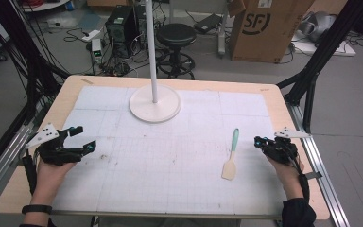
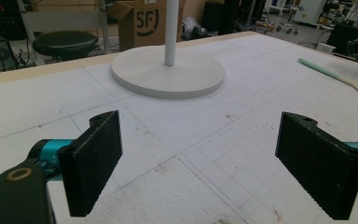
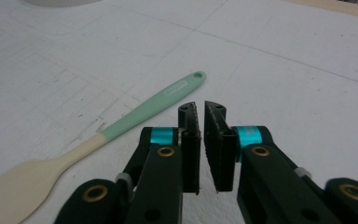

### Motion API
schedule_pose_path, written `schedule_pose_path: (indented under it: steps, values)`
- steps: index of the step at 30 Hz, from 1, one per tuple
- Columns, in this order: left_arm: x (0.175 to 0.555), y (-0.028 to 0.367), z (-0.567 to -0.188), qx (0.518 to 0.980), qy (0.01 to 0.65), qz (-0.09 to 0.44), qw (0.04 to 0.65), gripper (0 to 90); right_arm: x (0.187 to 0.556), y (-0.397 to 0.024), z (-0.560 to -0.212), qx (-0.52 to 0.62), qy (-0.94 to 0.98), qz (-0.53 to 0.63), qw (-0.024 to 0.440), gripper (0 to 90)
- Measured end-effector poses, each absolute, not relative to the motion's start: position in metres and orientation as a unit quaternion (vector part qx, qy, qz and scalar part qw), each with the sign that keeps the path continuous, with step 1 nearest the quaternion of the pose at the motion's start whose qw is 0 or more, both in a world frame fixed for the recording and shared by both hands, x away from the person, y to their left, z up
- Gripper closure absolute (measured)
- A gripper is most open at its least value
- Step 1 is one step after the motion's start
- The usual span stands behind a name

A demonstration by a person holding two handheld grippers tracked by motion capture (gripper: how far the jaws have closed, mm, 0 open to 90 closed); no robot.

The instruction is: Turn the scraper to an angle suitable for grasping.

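A spatula (image 1: pixel 231 153) with a mint-green handle and a cream blade lies flat on the white gridded mat at the right; its handle (image 3: pixel 156 100) runs just left of my right jaws. My right gripper (image 1: pixel 257 141) rests on the mat beside it, jaws nearly touching with nothing between them (image 3: pixel 201 109). My left gripper (image 1: pixel 85 137) sits at the mat's left side, jaws wide apart and empty (image 2: pixel 196 154). The spatula (image 2: pixel 335 77) lies far off in the left gripper view.
A white lamp stand with a round base (image 1: pixel 154 103) and a thin pole stands at the mat's far middle (image 2: pixel 168 72). The wooden table (image 1: pixel 293 127) has metal rails on both sides. Beyond it are a black stool (image 1: pixel 176 35) and a cardboard box (image 1: pixel 264 26).
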State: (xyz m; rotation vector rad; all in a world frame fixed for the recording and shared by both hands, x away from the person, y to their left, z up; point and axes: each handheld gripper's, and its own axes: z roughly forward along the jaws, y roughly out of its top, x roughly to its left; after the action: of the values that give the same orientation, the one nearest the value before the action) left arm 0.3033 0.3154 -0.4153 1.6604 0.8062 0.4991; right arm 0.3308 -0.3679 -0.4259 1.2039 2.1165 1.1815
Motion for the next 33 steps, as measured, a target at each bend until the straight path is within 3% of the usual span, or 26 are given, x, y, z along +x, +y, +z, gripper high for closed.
schedule_pose_path:
  steps: [14, 33]
  values:
    - [0.303, 0.316, -0.416, 0.714, 0.339, 0.209, 0.576, 15.6, 0.372, -0.338, -0.438, 0.447, 0.792, 0.369, 0.193, 89.5]
    - [0.297, 0.32, -0.415, 0.715, 0.337, 0.206, 0.577, 16.2, 0.397, -0.303, -0.444, 0.434, 0.808, 0.359, 0.173, 89.5]
